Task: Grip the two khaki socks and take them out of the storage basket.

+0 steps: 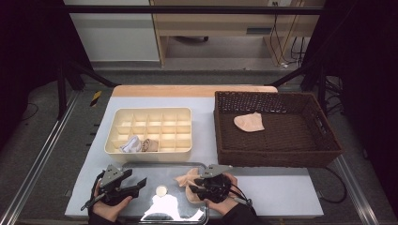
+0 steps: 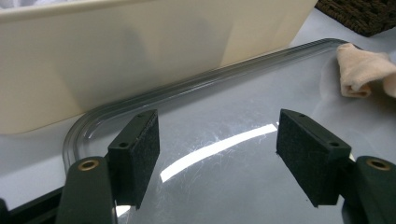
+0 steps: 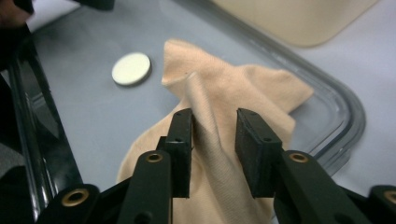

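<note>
1. A peach cloth (image 3: 224,154) lies crumpled on a clear tray (image 1: 141,165) at the near edge of the bench (image 1: 277,187).
2. The right claw (image 3: 214,140) sits over the cloth, its jaws partly apart with a raised fold between them, the pads not pressing.
3. The left claw (image 2: 217,154) hovers wide open over bare tray.
4. A small white disc (image 3: 131,68) lies beside the cloth.
</note>
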Motion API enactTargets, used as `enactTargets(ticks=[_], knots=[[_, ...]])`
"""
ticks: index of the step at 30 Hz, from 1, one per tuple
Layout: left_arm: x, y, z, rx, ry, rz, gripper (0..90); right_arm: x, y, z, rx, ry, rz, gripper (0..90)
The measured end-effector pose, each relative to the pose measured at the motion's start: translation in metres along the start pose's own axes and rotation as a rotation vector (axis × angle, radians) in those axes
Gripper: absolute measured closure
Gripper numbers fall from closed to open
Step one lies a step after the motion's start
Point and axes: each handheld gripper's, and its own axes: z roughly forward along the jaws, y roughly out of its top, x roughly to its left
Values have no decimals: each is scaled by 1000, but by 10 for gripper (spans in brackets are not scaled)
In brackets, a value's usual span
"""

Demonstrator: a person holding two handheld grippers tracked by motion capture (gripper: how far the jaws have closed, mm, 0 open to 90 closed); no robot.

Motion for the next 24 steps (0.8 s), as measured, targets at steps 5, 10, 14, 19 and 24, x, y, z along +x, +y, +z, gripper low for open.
enactTargets(ticks=[5, 10, 14, 19, 24], knots=[[0, 0, 0, 1, 0, -1, 295, 0, 5, -8, -51, 4, 2, 621], [1, 0, 0, 2, 0, 0, 295, 0, 10, -15, -75, -6, 0, 595], [1, 0, 0, 1, 0, 0, 295, -1, 14, -23, -104, -28, -8, 565], [1, 0, 0, 1, 0, 0, 295, -4, 18, -31, -127, -50, -5, 540], [1, 0, 0, 1, -1, -2, 294, -6, 21, -38, -146, -61, -5, 516]])
